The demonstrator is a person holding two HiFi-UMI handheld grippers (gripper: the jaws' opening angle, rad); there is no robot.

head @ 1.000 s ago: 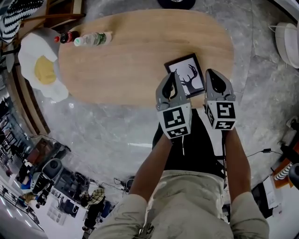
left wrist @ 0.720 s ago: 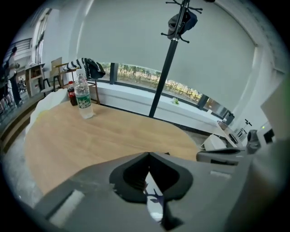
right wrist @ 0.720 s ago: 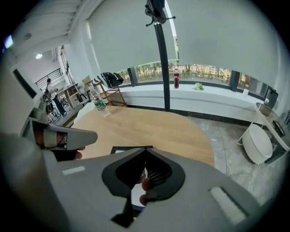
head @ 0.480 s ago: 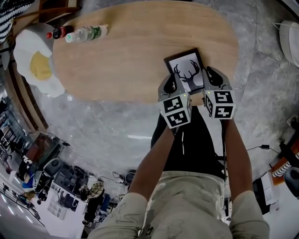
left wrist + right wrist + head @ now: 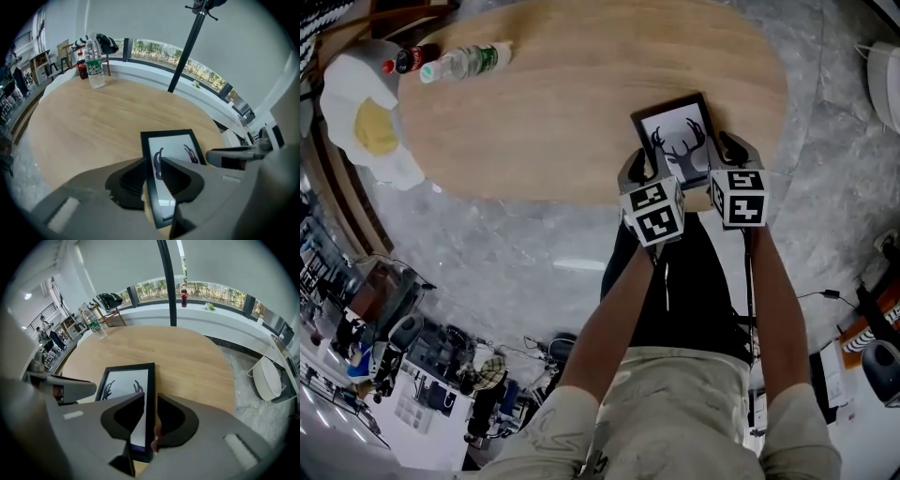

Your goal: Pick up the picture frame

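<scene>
A black picture frame (image 5: 675, 141) with a deer-antler print lies flat on the oval wooden table (image 5: 562, 112), close to its near edge. My left gripper (image 5: 636, 171) points steeply down over the frame's left side. Its jaws are opening, and in the left gripper view the frame's (image 5: 171, 150) left border runs between them without being pressed by the left gripper (image 5: 151, 164). My right gripper (image 5: 733, 155) hangs over the right side with its jaws opening too. In the right gripper view the frame's (image 5: 126, 385) right border lies in the right gripper's (image 5: 151, 401) gap.
A clear water bottle (image 5: 464, 61) and a cola bottle (image 5: 408, 59) lie at the table's far left. A fried-egg cushion (image 5: 366, 122) sits on a chair beside them. A white round object (image 5: 886, 84) stands on the grey floor at the right.
Both grippers have come down toward the frame's two sides. Their jaws, shut a second ago, now stand apart over the frame's borders.
</scene>
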